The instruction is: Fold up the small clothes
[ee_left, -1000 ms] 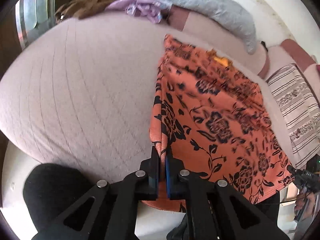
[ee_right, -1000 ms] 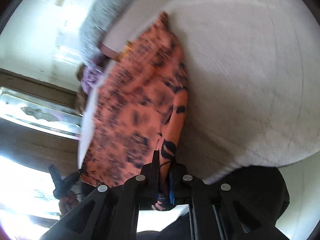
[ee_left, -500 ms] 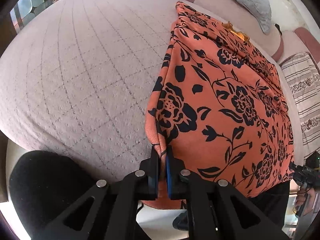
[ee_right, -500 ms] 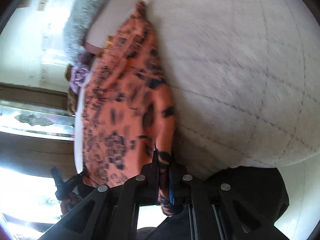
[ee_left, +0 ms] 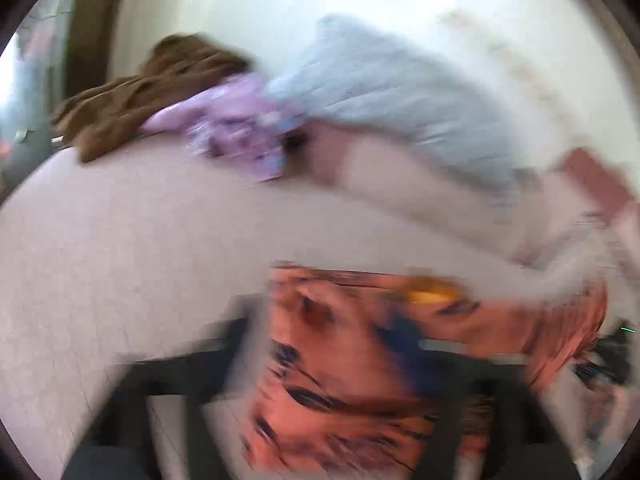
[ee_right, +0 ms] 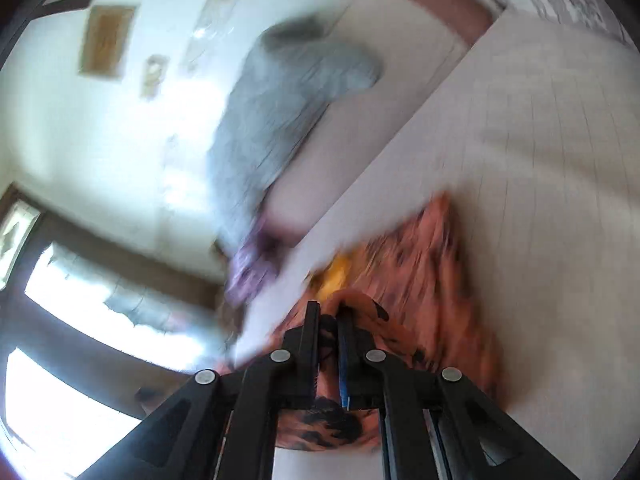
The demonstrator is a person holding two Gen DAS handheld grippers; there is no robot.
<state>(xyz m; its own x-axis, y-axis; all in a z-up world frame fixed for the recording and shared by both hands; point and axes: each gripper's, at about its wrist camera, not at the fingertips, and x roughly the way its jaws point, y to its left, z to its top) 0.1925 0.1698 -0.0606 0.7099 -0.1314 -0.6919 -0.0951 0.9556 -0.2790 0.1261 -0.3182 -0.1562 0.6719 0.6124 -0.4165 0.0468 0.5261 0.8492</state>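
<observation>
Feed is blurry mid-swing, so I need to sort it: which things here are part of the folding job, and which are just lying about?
In the job:
orange floral garment
right gripper, shut on it
left gripper, too blurred to judge
bed

Lying about:
grey pillow
purple cloth
brown cloth

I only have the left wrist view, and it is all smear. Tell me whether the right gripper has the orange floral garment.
Observer: Yes. In the right wrist view the right gripper is shut on the orange floral garment, with a fold of the fabric pinched between its fingers.
Operator: Now report what is on that gripper's far left.
Observer: A bright window in a dark frame, below the white wall.
</observation>
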